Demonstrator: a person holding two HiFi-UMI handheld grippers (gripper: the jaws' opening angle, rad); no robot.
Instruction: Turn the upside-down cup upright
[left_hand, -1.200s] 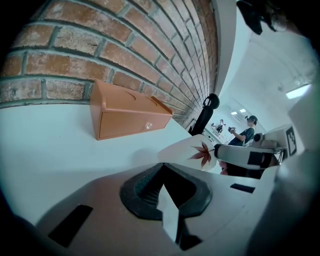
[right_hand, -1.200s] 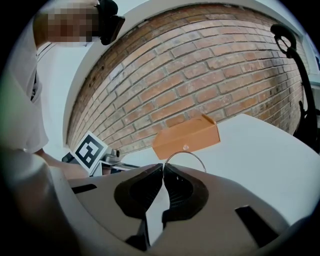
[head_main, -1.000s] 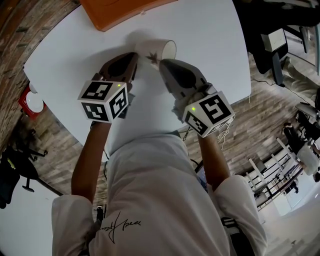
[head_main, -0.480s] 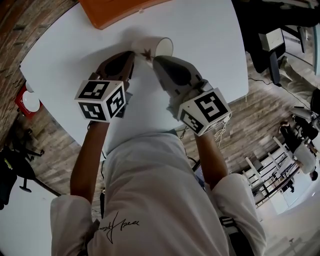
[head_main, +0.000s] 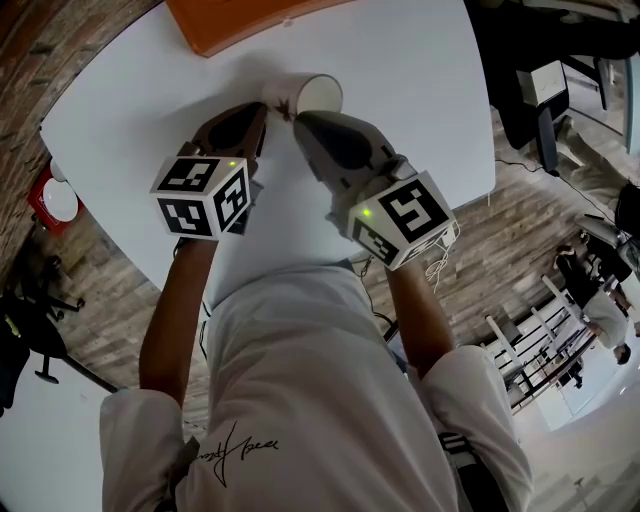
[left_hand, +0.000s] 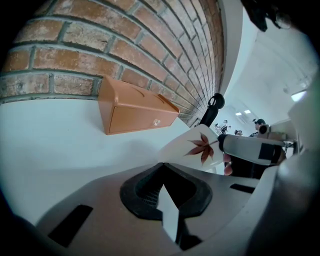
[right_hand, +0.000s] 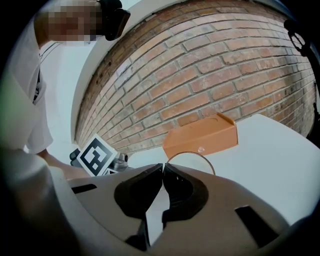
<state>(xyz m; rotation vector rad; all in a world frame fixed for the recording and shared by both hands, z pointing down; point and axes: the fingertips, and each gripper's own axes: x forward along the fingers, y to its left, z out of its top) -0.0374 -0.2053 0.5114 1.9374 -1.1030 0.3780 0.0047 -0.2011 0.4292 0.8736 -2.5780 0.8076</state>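
A white cup with a red maple leaf lies tilted on its side over the white table, mouth toward the right. My right gripper is shut on its wall near the rim. In the right gripper view the round rim shows just past the closed jaws. My left gripper is shut with nothing in it, its tip close to the cup's left side. In the left gripper view the leaf-printed cup sits just beyond the jaw tips, with a right finger against it.
An orange box stands at the table's far edge by the brick wall, behind the cup. Wooden floor surrounds the table, with a red thing to the left and chairs to the right.
Both grippers and the cup have drifted slightly left and away from me. The cup's mouth has turned a little, still held by the right gripper.
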